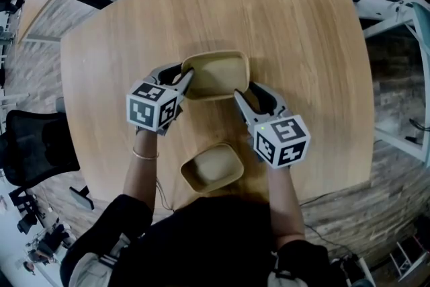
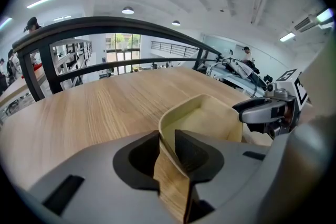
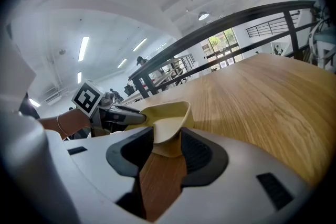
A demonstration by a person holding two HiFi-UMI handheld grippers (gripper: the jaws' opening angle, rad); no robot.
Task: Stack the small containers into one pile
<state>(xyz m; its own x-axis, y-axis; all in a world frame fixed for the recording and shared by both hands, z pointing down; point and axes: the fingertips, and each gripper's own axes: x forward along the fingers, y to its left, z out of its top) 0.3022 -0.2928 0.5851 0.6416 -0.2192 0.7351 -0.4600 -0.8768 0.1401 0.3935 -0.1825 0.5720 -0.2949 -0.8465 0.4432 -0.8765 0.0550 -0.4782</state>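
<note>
**Item 1. Far container** (image 1: 216, 74): a shallow tan tray with rounded corners, out on the wooden table (image 1: 302, 30) and gripped from both sides.
- Left gripper (image 2: 167, 139): jaws clamped on the tray's left wall, one pad outside and one inside, so the thin wall is pinched upright between them.
- Right gripper (image 3: 167, 136): jaws closed against the near right corner of the same tray, rim and body both between the pads (contact looks firm, though the curved corner leaves only a small bite).
- Reason for the hold, as judged: opposite grips keep a light, flexible tray level and stop it twisting when it is carried.

**Item 2. Near container** (image 1: 212, 168): same kind, lying open side up, close to the person and apart from Item 1. No gripper touches it. It is the likely base or partner of the pile, which is not yet begun.
</note>
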